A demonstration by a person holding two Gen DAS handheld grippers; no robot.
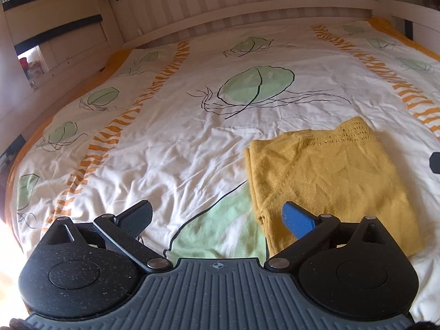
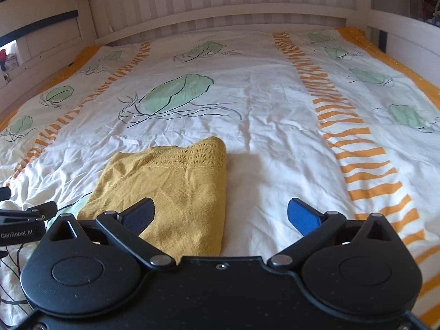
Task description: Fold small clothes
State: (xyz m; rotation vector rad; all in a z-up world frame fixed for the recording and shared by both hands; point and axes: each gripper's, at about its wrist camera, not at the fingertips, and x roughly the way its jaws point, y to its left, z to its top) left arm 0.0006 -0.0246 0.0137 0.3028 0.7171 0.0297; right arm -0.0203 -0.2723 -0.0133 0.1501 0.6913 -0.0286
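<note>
A mustard-yellow knitted garment (image 1: pixel 330 181) lies folded into a compact rectangle on the bed cover, its lace-patterned edge at the far end. It also shows in the right wrist view (image 2: pixel 170 189). My left gripper (image 1: pixel 217 217) is open and empty, hovering over the cover at the garment's near left corner; its blue finger overlaps the garment's edge in view. My right gripper (image 2: pixel 220 214) is open and empty above the garment's near right edge. The left gripper's body (image 2: pixel 22 220) shows at the left edge of the right wrist view.
The white bed cover (image 1: pixel 170 148) has green leaf prints and orange striped bands (image 2: pixel 354 148). A white slatted headboard (image 2: pixel 220 13) runs along the far side. Shelves (image 1: pixel 55 27) stand at the far left, and a white rail (image 2: pixel 407 38) borders the right.
</note>
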